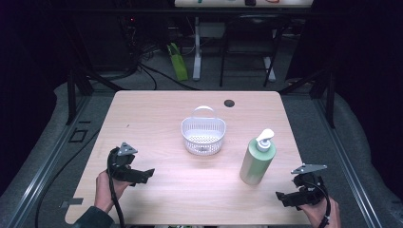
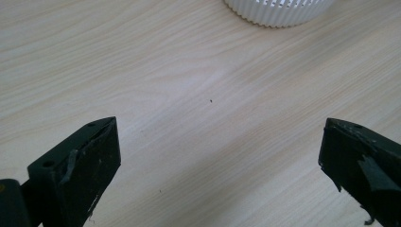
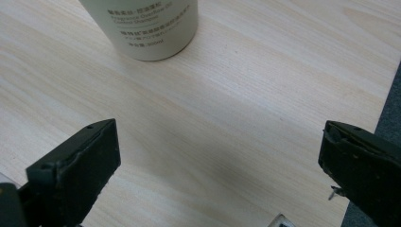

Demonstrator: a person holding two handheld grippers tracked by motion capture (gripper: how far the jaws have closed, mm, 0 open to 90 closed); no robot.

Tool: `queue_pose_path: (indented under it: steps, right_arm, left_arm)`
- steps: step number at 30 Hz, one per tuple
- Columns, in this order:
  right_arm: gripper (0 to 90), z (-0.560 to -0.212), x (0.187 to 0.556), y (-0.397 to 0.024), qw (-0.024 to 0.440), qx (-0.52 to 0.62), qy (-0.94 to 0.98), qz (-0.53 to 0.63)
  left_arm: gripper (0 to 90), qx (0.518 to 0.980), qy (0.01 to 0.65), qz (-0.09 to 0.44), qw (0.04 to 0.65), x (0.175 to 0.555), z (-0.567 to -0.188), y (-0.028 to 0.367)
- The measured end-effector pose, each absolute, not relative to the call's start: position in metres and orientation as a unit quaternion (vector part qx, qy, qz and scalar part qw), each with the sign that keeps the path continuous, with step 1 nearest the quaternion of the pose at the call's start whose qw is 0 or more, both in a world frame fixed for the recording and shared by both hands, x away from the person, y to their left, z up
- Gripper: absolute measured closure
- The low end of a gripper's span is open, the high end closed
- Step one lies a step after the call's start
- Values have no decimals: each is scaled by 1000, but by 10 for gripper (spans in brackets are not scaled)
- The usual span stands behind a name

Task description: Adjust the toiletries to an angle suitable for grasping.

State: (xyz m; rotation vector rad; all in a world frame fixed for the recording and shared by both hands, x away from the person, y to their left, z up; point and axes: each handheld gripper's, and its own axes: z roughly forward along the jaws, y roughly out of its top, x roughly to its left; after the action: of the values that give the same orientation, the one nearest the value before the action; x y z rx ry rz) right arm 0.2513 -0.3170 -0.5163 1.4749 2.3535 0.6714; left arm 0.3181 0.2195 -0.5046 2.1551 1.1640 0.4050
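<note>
A white slotted basket (image 1: 203, 135) with a handle stands near the middle of the wooden table (image 1: 157, 109); its ribbed lower wall (image 2: 279, 10) shows at the top of the left gripper view. To its right stands a pale green pump bottle (image 1: 257, 160) with a white pump, upright; its labelled base (image 3: 147, 26) is at the top of the right gripper view. My left gripper (image 1: 144, 175) sits low at the front left, open, jaws wide with bare wood between them (image 2: 220, 156). At the front right my right gripper (image 1: 285, 197) is open too, nothing between its jaws (image 3: 220, 156), a short way from the bottle.
A dark round hole (image 1: 229, 102) lies near the table's far edge. The right table edge (image 3: 385, 99) runs close beside my right gripper, with grey floor beyond. Cables, a green bag (image 1: 177, 61) and desk legs stand on the floor behind the table.
</note>
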Motion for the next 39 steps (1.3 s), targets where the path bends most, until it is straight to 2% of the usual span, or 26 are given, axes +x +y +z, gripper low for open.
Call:
queue_pose_path:
  steps: [14,21,30,39]
  right_arm:
    - [0,-509,251,-312,138,498,814,265]
    - [0,-504,251,-309,152,489,810,286]
    - [0,-500,253,-299,140,477,813,305]
    - [0,-489,259,-285,159,440,818,334]
  left_arm:
    - [0,829,437,148,318,322,-508,215]
    - [0,827,437,150,319,324,-508,215]
    - [0,828,436,152,319,326,-509,213]
    - [0,831,432,151,316,325,-509,210]
